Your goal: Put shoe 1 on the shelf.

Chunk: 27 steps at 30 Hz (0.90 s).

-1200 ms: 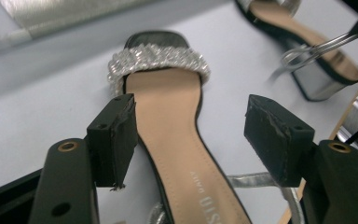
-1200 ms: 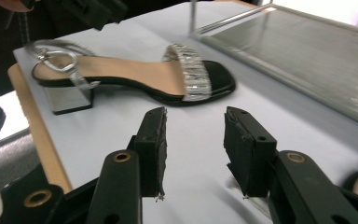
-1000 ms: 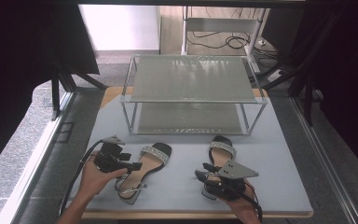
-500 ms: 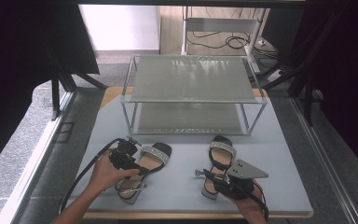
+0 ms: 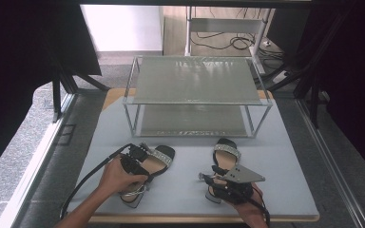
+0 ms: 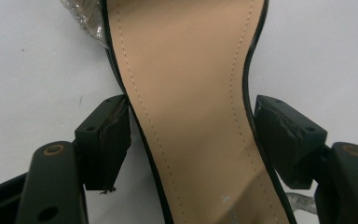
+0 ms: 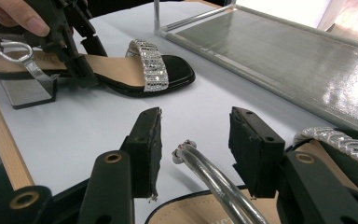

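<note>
Here the left sandal (image 5: pixel 148 167) lies on the grey table (image 5: pixel 180 185), toe toward the shelf rack, its rhinestone toe strap (image 5: pixel 162 154) up front and its block heel (image 7: pixel 27 89) near the table's front edge. The left gripper (image 5: pixel 134 160) is down over its waist: in the left gripper view the tan insole (image 6: pixel 191 102) runs straight up between the two black jaws, one jaw brushing the sole's edge, the other just clear of it. The jaws have just been opening and closing a touch; they stand wide around the sandal and aren't clamped on it. The left hand (image 5: pixel 119 175) wraps the gripper body from behind.

Over to the right sandal (image 5: pixel 224 166), well apart on the same table, also toe toward the rack. The right gripper (image 5: pixel 214 180) hovers at its heel end, jaws about halfway apart, and they have been easing open; the silver ankle strap (image 7: pixel 209 179) pokes up between them, probably touching neither pad, though that's hard to judge.

Behind both stands the two-tier metal shoe rack (image 5: pixel 197 92).
</note>
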{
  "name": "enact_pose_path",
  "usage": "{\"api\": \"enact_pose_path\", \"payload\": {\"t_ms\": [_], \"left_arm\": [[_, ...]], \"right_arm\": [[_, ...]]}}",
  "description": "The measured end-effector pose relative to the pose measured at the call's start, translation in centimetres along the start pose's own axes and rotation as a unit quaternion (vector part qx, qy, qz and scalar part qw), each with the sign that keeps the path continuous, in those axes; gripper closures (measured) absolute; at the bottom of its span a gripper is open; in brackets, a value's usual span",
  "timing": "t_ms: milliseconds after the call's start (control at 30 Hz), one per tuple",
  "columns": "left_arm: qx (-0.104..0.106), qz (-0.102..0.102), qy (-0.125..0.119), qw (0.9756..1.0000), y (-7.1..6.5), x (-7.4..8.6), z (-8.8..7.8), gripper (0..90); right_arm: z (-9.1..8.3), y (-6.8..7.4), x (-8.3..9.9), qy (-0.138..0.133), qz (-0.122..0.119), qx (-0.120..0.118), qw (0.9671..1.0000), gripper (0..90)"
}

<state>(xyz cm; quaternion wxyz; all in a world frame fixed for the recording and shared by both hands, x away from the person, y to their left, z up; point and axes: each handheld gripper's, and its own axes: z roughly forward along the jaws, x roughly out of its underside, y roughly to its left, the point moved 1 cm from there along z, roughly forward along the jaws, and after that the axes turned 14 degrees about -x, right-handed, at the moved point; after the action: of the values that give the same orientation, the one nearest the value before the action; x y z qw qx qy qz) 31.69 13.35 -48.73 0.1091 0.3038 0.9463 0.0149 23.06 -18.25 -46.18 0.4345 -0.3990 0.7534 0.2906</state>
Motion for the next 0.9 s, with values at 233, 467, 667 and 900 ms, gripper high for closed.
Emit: {"api": "enact_pose_path", "payload": {"t_ms": [233, 467, 667, 900], "left_arm": [[-0.030, 0.013, 0.019, 0.9993, -0.9, -0.2, 0.7, 29.8], [-0.015, -0.013, 0.021, 0.9996, -0.3, -0.3, 0.6, 34.5], [0.013, -0.022, 0.026, 0.9993, 0.7, -0.4, 0.5, 37.1], [0.052, -0.031, 0.014, 0.9981, 1.7, -0.2, 0.4, 39.9]], "right_arm": [[0.0, 0.2, 0.1, 0.002, -0.002, 0.002, 1.0000, 54.2], [0.0, -0.1, 0.2, 0.002, 0.002, 0.005, 1.0000, 54.2], [-0.2, -0.2, 0.2, 0.001, 0.001, 0.009, 1.0000, 54.2], [-0.2, -0.4, 0.2, 0.000, 0.002, 0.013, 0.9999, 54.2]]}}
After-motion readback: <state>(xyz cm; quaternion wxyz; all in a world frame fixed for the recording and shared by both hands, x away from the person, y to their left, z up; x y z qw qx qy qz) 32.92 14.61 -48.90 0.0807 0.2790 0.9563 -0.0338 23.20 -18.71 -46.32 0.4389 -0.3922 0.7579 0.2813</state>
